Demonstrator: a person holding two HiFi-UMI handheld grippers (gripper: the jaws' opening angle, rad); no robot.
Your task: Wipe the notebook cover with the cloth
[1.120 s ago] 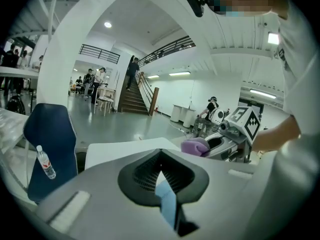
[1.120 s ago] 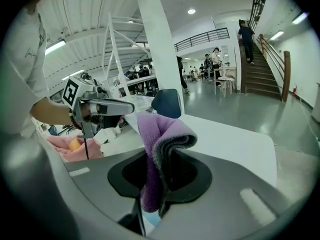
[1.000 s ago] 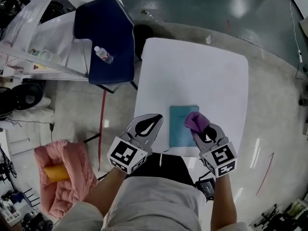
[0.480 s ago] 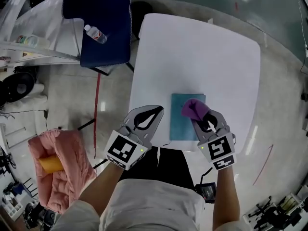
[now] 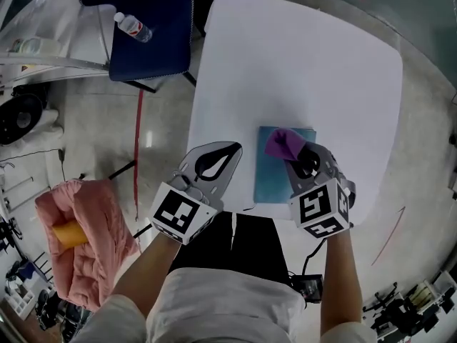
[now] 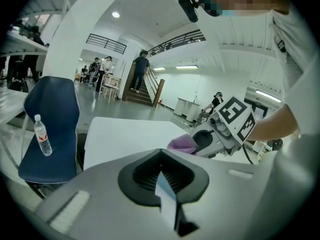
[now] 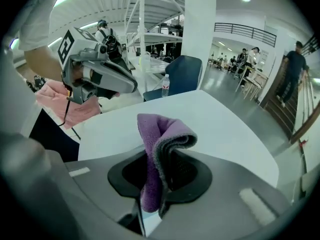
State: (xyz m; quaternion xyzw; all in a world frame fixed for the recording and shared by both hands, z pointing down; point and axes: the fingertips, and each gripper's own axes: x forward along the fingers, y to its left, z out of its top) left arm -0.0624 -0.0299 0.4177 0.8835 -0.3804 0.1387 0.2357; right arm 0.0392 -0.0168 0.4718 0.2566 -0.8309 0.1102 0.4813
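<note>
Purple cloth (image 5: 284,143) is pinched in the closed jaws of the right gripper (image 5: 294,156), at the far end of the teal notebook (image 5: 273,183) on the white table (image 5: 285,63). The left gripper (image 5: 232,149) is held closed and empty alongside. Wiping is judged barely begun, with most of the cover left.

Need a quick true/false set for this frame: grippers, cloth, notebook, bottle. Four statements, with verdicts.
1. The right gripper is shut on the purple cloth. True.
2. The left gripper is clamped on the notebook. False: its jaws are together with nothing between them, and it sits beside the notebook's left edge, over the white table.
3. The cloth lies over the far part of the notebook cover. True.
4. The water bottle stands upright on the table. False: it lies on its side on the blue chair, off to the table's left.
</note>
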